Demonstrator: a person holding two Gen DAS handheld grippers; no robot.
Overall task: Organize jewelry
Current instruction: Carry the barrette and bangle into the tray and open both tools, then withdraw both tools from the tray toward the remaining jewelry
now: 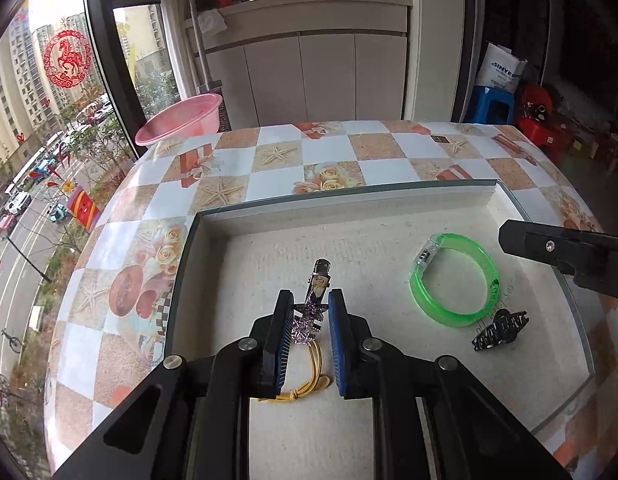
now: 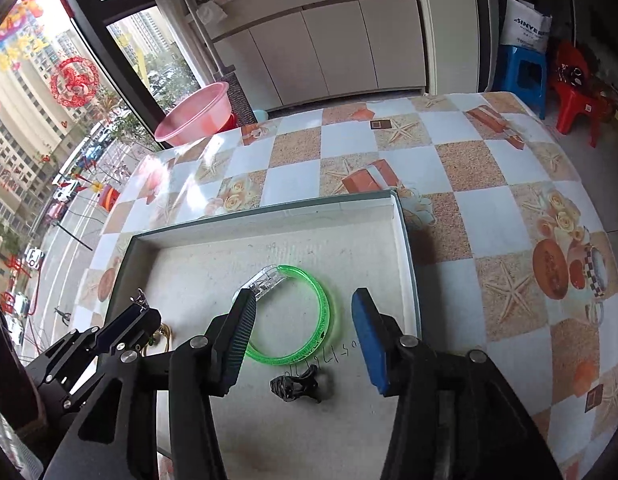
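The left wrist view shows the left tongs [image 1: 308, 312] clamped on a sparkly star hair clip [image 1: 311, 312], whose metal end pokes out ahead of the pads, with a yellow elastic hair tie [image 1: 309, 384] lying on the tray floor under them; the right wrist view hides that clip almost fully, giving only its metal tip [image 2: 140, 298] above the left tongs [image 2: 143, 312] at the lower left, and a sliver of the hair tie [image 2: 166, 334]. The right wrist view in turn shows the right tongs [image 2: 305, 336] standing open with nothing pressed between the pads, poised over a green translucent bracelet [image 2: 309, 320] and a small black claw clip [image 2: 296, 388]; the left wrist view has only one black finger [image 1: 549, 246] of those tongs at the right edge. In the left view the bracelet [image 1: 455, 280] and claw clip [image 1: 500, 330] lie just beside each other, well apart from the held clip. All of these sit in a shallow white tray [image 1: 349, 208] with a dark rim, and some handwriting marks its floor near the bracelet. The tray rests on a tabletop [image 2: 469, 160] covered in a checked cloth of starfish, roses and gift boxes. Beyond it stand pale cabinets [image 1: 325, 76], a pink basin [image 1: 181, 120], a blue stool [image 2: 523, 74], a red stool [image 2: 577, 96], and a window [image 1: 37, 120] with a red horse paper-cut, looking onto tower blocks and a street.
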